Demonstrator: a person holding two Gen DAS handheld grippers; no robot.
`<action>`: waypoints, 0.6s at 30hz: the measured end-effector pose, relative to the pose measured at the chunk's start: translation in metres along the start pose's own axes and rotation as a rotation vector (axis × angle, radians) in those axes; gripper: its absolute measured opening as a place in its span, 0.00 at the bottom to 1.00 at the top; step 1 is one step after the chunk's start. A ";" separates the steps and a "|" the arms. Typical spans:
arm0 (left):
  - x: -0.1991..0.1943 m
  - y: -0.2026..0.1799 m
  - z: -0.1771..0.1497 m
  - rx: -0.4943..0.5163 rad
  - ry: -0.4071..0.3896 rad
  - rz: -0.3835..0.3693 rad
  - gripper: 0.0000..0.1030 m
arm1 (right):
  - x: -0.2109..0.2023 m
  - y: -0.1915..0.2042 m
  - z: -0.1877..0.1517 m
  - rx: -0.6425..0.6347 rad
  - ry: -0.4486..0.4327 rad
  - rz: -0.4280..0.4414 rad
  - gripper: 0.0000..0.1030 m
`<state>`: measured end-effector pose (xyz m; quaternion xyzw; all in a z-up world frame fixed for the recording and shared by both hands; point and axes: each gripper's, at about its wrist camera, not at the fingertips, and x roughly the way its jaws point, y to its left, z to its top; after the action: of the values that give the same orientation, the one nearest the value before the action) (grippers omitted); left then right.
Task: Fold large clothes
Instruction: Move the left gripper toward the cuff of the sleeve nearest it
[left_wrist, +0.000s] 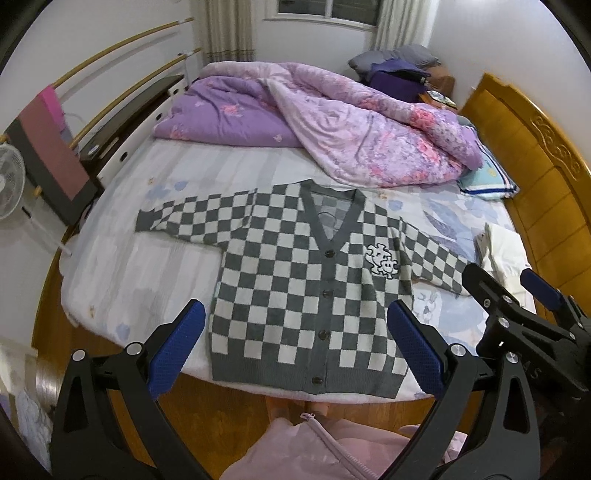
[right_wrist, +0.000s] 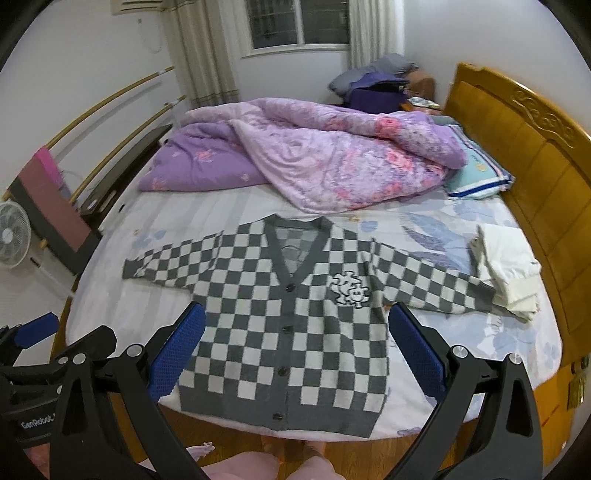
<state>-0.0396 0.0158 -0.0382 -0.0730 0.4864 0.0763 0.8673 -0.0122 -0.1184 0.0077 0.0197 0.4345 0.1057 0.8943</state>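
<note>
A grey-and-white checkered cardigan (left_wrist: 295, 280) lies flat and buttoned on the bed, both sleeves spread out sideways, hem at the near edge. It also shows in the right wrist view (right_wrist: 288, 332). My left gripper (left_wrist: 295, 317) is open and empty, held above the hem. My right gripper (right_wrist: 295, 325) is open and empty, held above the cardigan's lower half. The right gripper also shows at the right of the left wrist view (left_wrist: 517, 291). The left gripper shows at the left edge of the right wrist view (right_wrist: 37, 332).
A rumpled purple quilt (left_wrist: 332, 129) fills the far half of the bed. Folded white cloth (right_wrist: 506, 273) lies by the right sleeve. A wooden headboard (right_wrist: 535, 166) stands on the right. A fan (left_wrist: 11, 181) and a chair stand on the left. The floor is wooden.
</note>
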 end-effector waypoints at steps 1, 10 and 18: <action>-0.001 0.002 0.000 -0.010 -0.001 0.005 0.96 | 0.002 0.002 0.002 -0.009 0.007 0.014 0.93; -0.012 0.018 -0.010 -0.165 0.012 0.073 0.96 | 0.017 0.021 0.004 -0.127 0.052 0.151 0.93; -0.014 0.037 -0.026 -0.270 0.034 0.148 0.96 | 0.039 0.045 0.006 -0.198 0.124 0.279 0.93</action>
<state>-0.0761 0.0458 -0.0413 -0.1541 0.4905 0.2033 0.8332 0.0080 -0.0665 -0.0126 -0.0147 0.4691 0.2721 0.8400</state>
